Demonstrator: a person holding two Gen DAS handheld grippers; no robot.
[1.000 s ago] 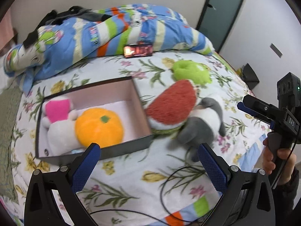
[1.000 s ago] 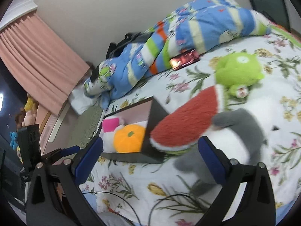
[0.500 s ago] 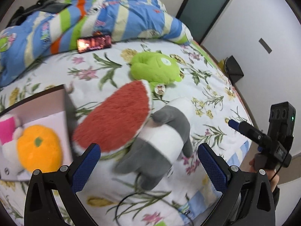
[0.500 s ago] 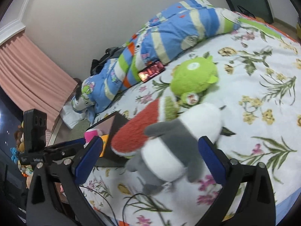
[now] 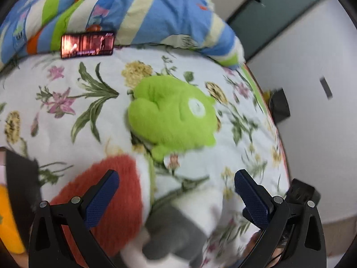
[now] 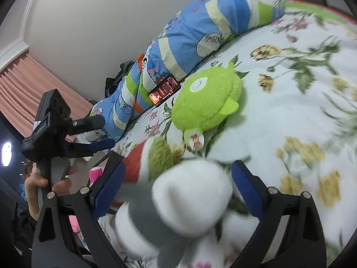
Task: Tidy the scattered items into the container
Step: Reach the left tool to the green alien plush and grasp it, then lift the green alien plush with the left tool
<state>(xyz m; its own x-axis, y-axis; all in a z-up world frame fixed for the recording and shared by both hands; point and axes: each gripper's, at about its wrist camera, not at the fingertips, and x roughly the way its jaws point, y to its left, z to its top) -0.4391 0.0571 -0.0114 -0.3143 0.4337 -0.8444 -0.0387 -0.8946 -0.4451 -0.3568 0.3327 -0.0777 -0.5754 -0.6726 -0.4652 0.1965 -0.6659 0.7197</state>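
Observation:
A green one-eyed plush (image 5: 174, 114) lies on the floral bedspread; it also shows in the right wrist view (image 6: 207, 102). A red watermelon-slice plush (image 5: 104, 203) and a grey-and-white plush (image 5: 178, 234) lie close below it. My left gripper (image 5: 176, 192) is open, above the gap between these two plushes. My right gripper (image 6: 178, 189) is open with its jaws either side of the grey-and-white plush (image 6: 185, 205). The dark box (image 5: 22, 189) with an orange plush (image 5: 6, 218) shows at the left edge.
A striped blue duvet (image 5: 122, 13) is bunched along the far side of the bed. A phone (image 5: 87, 44) with a lit screen lies beside it. The bed's right edge (image 5: 267, 111) drops off toward a white wall and a dark door. The left gripper's handle (image 6: 51, 125) shows at left.
Both grippers have moved forward and rightward over the bed, away from the box. The green plush now fills the middle of both views. The right gripper has closed in around the grey-and-white plush.

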